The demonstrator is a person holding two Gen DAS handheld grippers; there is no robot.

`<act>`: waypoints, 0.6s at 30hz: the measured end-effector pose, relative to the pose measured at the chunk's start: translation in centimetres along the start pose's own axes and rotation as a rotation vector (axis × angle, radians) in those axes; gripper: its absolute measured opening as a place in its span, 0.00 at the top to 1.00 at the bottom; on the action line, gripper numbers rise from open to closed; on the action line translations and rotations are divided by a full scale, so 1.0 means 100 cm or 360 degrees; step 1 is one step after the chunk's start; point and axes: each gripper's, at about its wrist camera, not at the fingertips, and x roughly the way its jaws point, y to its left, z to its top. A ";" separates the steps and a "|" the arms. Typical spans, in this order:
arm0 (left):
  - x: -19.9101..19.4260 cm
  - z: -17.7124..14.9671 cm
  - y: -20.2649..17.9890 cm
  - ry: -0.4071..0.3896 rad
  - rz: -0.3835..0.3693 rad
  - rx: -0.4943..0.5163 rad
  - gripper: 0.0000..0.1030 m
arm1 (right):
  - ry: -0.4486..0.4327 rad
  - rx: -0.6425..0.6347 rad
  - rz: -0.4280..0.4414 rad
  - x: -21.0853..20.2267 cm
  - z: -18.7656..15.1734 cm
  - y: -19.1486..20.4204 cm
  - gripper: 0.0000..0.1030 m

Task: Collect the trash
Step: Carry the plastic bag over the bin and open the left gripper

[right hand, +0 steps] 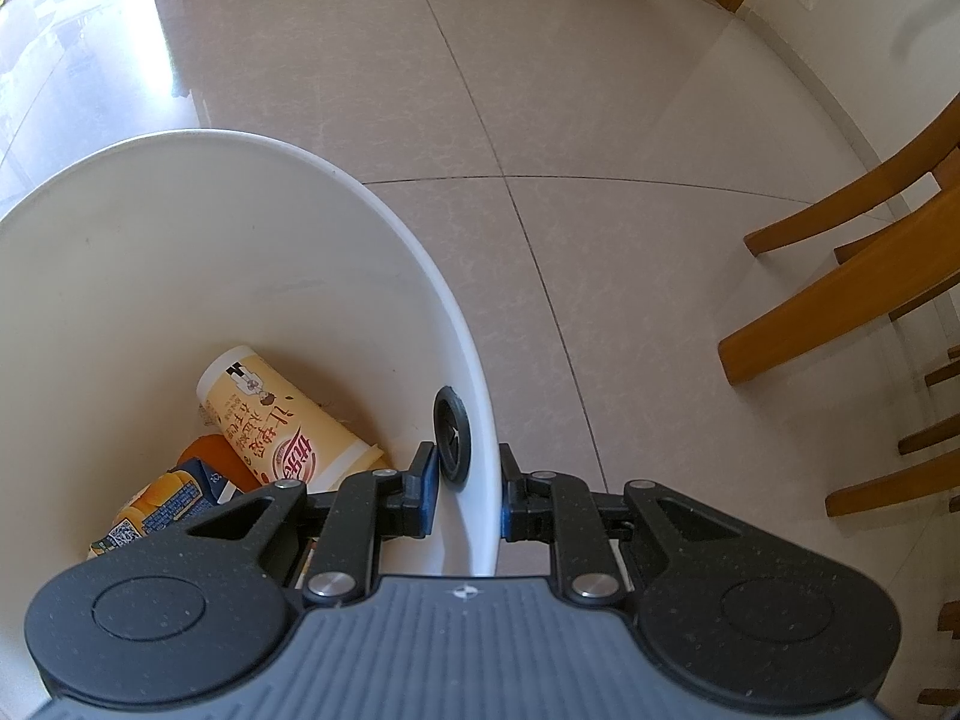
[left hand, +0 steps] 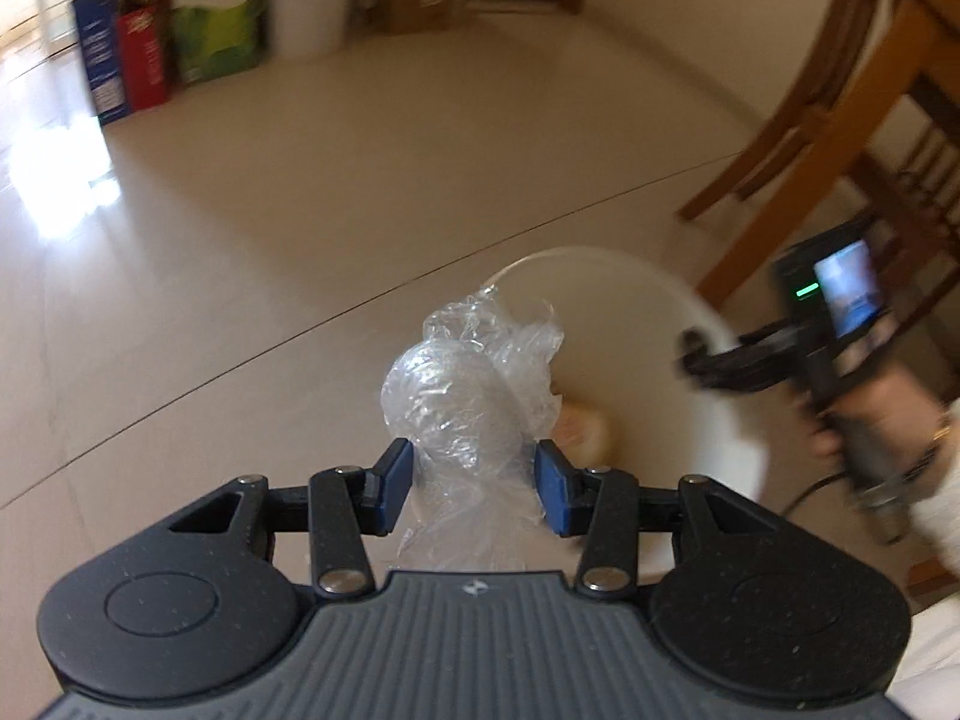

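Holding a crumpled wad of clear plastic wrap [left hand: 465, 402], the left gripper [left hand: 474, 480] had its blue pads pressed against the wad's lower part, jaws partly closed on it. The wad hung above the near-left rim of the white bucket [left hand: 708, 420], with the bucket's mouth lying ahead and to the right of the jaws. The right gripper [right hand: 467, 492] straddled the bucket wall, one pad inside and one outside, closed on the rim beside a black grommet [right hand: 451, 438]. A printed paper cup [right hand: 282, 420] and a juice carton [right hand: 162, 504] lay at the bottom. Judgement: release needs a short shift forward-right first.
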 end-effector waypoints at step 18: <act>0.020 -0.008 -0.016 -0.0130 0.0093 0.0063 0.11 | -0.0006 0.0013 0.0020 -0.003 0.001 -0.006 0.79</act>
